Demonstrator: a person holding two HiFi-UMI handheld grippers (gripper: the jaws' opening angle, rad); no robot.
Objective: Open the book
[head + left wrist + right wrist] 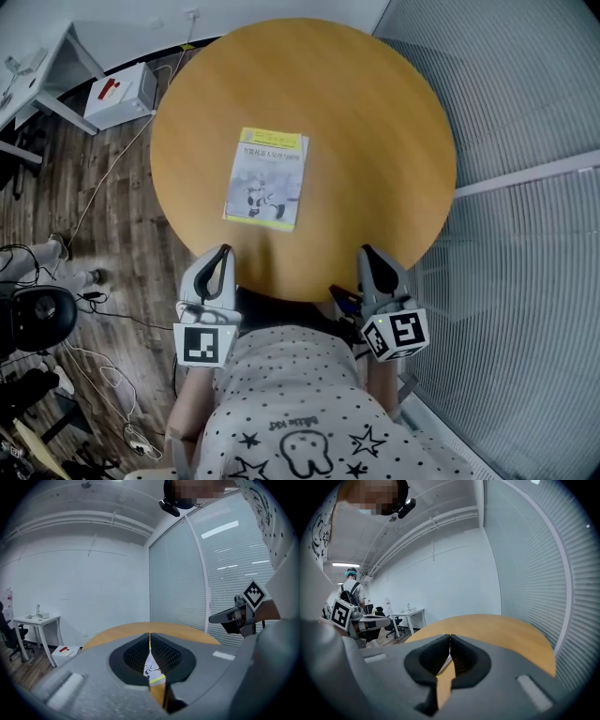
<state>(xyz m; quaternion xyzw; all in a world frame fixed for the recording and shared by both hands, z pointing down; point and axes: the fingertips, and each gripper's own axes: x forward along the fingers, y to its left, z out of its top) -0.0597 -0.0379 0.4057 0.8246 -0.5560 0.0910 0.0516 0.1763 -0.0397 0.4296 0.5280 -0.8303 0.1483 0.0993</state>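
A closed book [267,178] with a yellow and grey cover lies flat near the middle of the round wooden table [375,112]. My left gripper [222,251] sits at the table's near edge, below the book's near left corner, jaws shut with nothing between them. My right gripper [366,253] hovers at the near edge to the book's right, also shut and empty. In the left gripper view a strip of the book [151,669] shows through the slit between the shut jaws. The right gripper view looks over the bare table [497,625].
A white box [122,94] and a white desk [42,70] stand on the floor at the far left. Cables and a black chair [33,314] lie left of me. Slatted blinds [525,141] run along the right. Another person [350,590] stands far off.
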